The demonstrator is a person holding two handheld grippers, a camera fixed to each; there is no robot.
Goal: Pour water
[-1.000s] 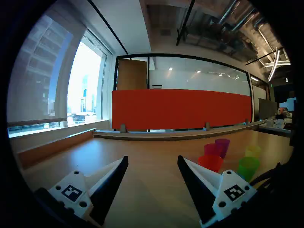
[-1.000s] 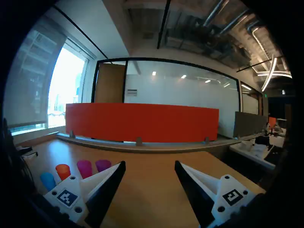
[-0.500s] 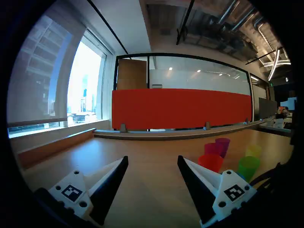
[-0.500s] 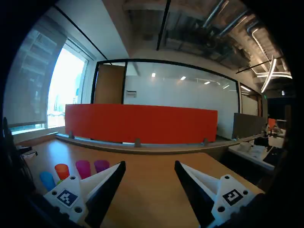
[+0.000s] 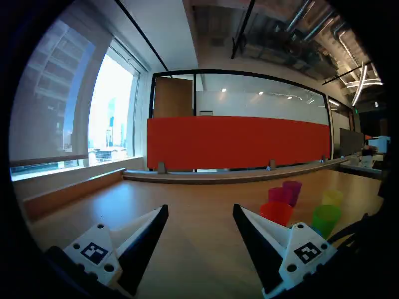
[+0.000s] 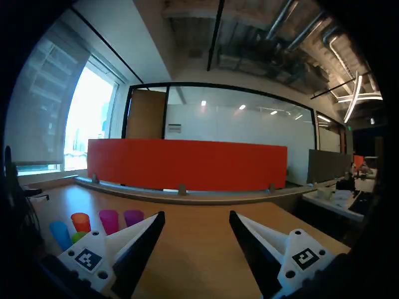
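Observation:
In the left gripper view my left gripper [image 5: 199, 217] hangs open over the wooden table [image 5: 199, 199], nothing between its fingers. To its right stand an orange cup [image 5: 276, 212], a pink cup [image 5: 278, 195], a purple cup [image 5: 292, 191], a green cup [image 5: 325, 219] and a yellow cup [image 5: 332, 198]. In the right gripper view my right gripper [image 6: 197, 222] is open and empty above the table [image 6: 199, 239]. At its lower left stand a blue cup [image 6: 60, 233], an orange cup [image 6: 80, 221], a pink cup [image 6: 108, 220] and a purple cup [image 6: 133, 217], with a green rim [image 6: 78, 236] low behind my left finger.
An orange divider panel [image 5: 238, 142] stands along the table's far edge, seen too in the right gripper view as the divider [image 6: 187, 164]. Windows [image 5: 107, 117] are at the left. Another desk with clutter [image 6: 339, 197] lies to the right.
The right gripper view has tilted slightly, so the cups sit a little higher and the green rim shows. The left gripper has held still.

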